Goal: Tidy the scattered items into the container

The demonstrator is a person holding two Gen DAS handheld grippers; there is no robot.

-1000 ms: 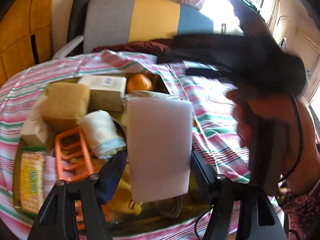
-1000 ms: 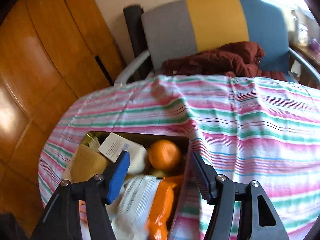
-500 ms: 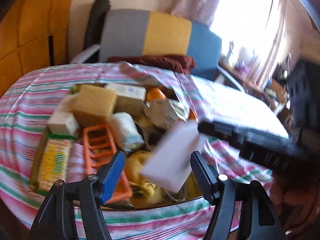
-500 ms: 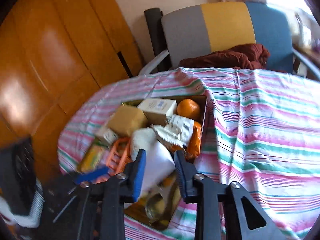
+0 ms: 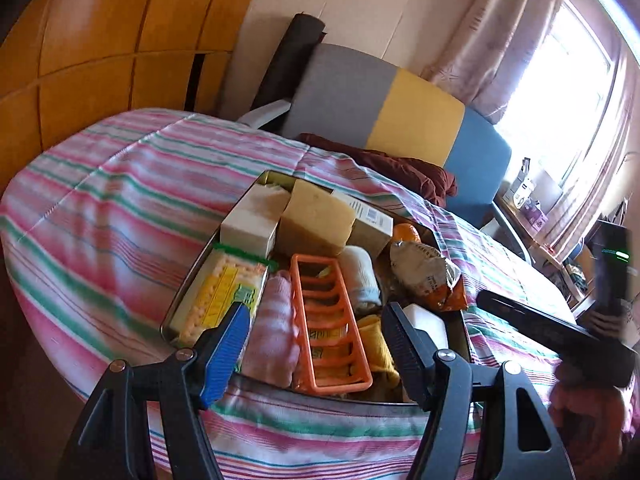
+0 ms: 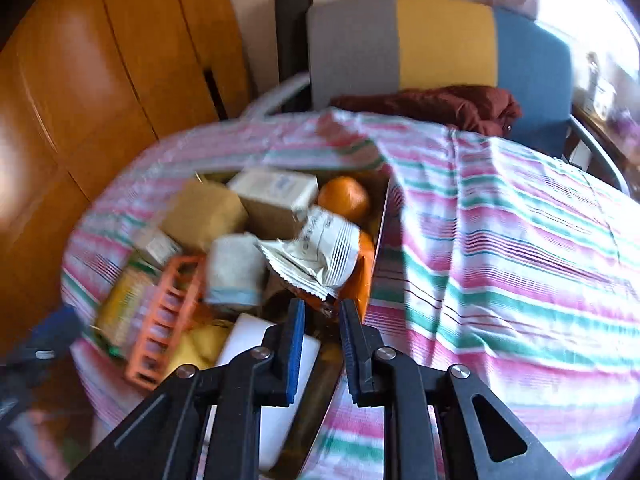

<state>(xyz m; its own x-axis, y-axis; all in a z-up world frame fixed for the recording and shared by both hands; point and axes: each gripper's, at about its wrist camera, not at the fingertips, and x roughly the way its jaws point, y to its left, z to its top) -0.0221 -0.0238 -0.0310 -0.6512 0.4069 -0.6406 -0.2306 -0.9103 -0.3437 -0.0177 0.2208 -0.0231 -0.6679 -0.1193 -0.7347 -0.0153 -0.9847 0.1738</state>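
Observation:
A metal tray (image 5: 188,284) on the striped tablecloth is packed with items. Among them are a yellow sponge (image 5: 316,220), an orange rack (image 5: 328,320), a rolled towel (image 5: 362,280), a snack bag (image 5: 424,272) and an orange (image 6: 344,198). A white foam block (image 5: 426,322) lies at the tray's near end, also seen as the white block (image 6: 256,332) in the right wrist view. My left gripper (image 5: 316,320) hovers open over the tray's near edge, holding nothing. My right gripper (image 6: 322,308) is shut on nothing above the tray's near right corner.
A chair (image 5: 384,104) with grey, yellow and blue panels and a dark red cloth (image 5: 400,168) stands behind the table. Wooden panelling (image 5: 100,40) fills the left. The striped cloth (image 6: 500,260) stretches right of the tray. A hand holds the right tool's body (image 5: 552,336).
The white block left my left gripper and dropped into the tray's near end. My left gripper pulled back and rolled. My right gripper closed and moved over the tray.

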